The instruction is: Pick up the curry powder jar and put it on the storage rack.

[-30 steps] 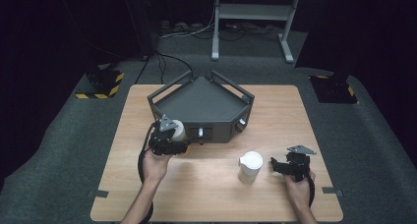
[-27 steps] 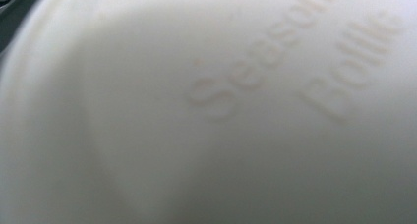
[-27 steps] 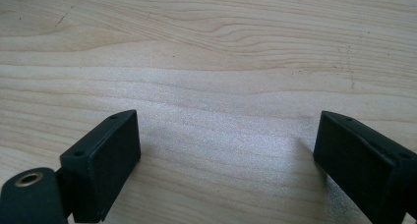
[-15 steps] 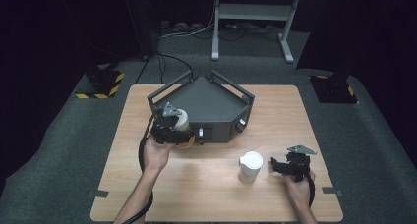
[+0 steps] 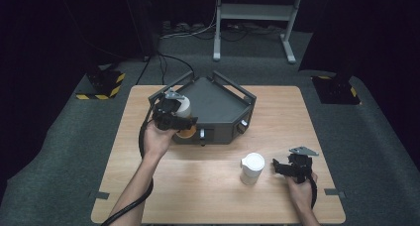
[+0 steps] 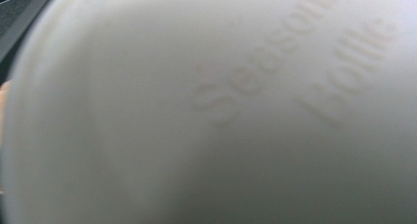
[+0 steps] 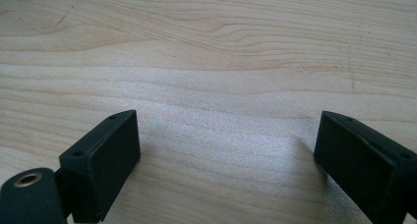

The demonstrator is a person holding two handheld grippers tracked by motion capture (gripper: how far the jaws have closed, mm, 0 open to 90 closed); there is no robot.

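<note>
A person sits at a light wooden surface (image 5: 208, 186), seen from above, with a hand-held gripper in each hand.

The left hand-held gripper (image 5: 174, 118) is raised over the left front corner of a dark grey, angular tray-like box (image 5: 218, 102) that stands toward the far middle of the surface. Its jaws are closed on a white cup (image 5: 184, 107), which sits tilted in the grip, just above the box's left edge. In the left gripper view the white cup (image 6: 206, 116) comes so close to the lens that it is blurred; faint raised lettering shows on its wall, too soft to read fully. A round tan patch (image 5: 186, 133) shows just below the cup at the box's front edge; what it is cannot be told.

A second white cup with a lid (image 5: 252, 168) stands upright on the surface, in front of the box and to the right of centre.

The right hand-held gripper (image 5: 278, 167) rests low near the front right of the surface, just beside the lidded cup and apart from it. In the right gripper view, its two black jaws stand wide apart over bare wood grain (image 7: 211, 86), holding nothing.
</note>
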